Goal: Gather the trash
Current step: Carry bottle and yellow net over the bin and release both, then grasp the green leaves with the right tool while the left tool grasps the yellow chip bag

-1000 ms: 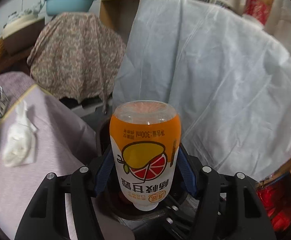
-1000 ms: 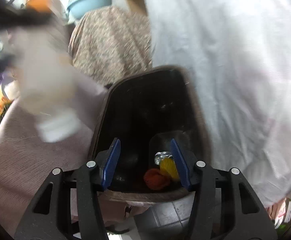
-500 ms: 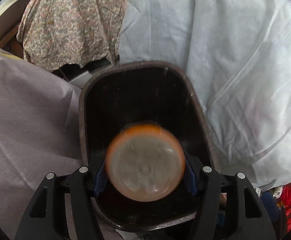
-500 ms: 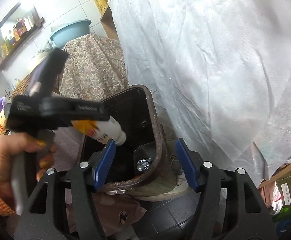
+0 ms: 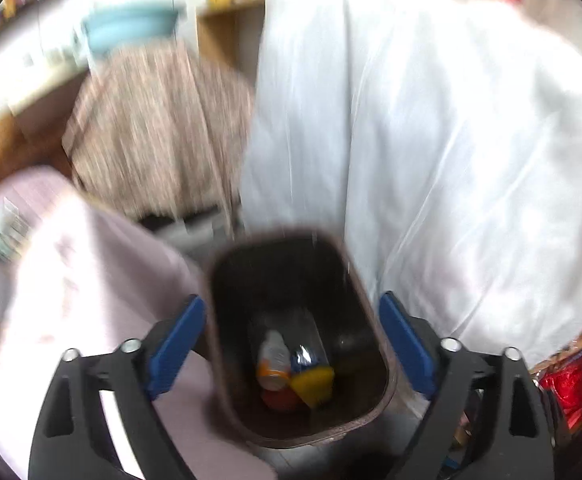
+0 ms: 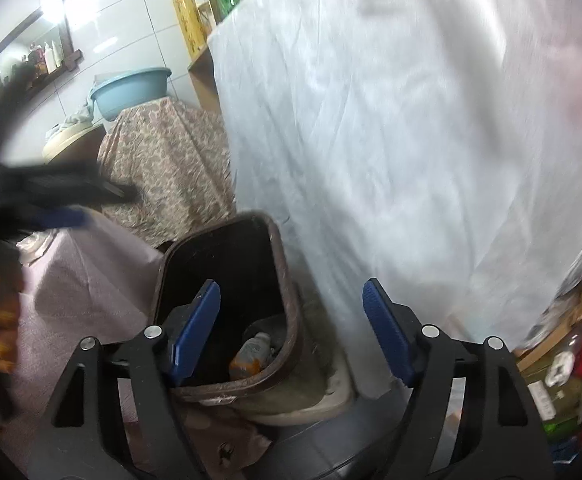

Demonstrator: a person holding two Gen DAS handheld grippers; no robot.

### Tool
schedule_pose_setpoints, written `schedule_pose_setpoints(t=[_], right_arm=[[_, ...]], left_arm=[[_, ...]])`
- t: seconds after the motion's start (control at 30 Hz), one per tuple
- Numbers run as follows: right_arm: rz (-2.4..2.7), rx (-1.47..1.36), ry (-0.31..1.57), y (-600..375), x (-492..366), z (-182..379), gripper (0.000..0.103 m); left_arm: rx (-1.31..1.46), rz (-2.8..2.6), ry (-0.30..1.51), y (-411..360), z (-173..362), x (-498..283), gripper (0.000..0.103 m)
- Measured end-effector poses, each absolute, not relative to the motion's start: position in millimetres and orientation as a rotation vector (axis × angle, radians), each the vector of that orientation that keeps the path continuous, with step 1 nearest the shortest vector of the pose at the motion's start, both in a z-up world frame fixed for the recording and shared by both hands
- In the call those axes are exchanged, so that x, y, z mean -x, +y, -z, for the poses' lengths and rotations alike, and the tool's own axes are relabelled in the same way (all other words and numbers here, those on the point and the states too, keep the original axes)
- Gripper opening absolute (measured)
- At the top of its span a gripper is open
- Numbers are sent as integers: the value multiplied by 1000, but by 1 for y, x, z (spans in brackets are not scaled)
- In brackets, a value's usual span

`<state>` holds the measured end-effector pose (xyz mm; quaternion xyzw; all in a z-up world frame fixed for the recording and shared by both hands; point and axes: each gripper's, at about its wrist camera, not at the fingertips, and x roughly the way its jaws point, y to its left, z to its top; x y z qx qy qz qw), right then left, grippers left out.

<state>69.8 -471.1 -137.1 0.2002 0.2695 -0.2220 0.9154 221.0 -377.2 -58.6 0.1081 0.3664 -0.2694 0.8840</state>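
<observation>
left tongs [image 5: 291,344] now empty, apart | bottle [image 5: 273,362] dropped into bin [image 5: 219,320]

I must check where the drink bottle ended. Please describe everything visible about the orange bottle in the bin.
The orange bottle is a small clear plastic drink bottle with an orange and white label. It lies tilted at the bottom of the dark brown trash bin, loose, with no fingers on it. It rests against a yellow item and above a red item. In the right wrist view it shows just inside the bin's near rim. The blur hides its cap and print.
</observation>
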Motion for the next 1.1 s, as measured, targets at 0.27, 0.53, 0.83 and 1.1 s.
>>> schedule_pose_setpoints(t=[0.27,0.53,0.83,1.1], right_arm=[[306,-371,515,-424,-80,96,91],[95,-285,528,-343,-115,62,92],[-150,-176,595,-251,-150,40,93],[-335,-63,703,-167,-188,41,93]], left_arm=[[-395,420,348,-297,-24,-138,97],[-425,228,235,-207,-34,-123,98],[-283,125,405,-74,-12,-135,98],[-165,58,582,17,19,-152,97]])
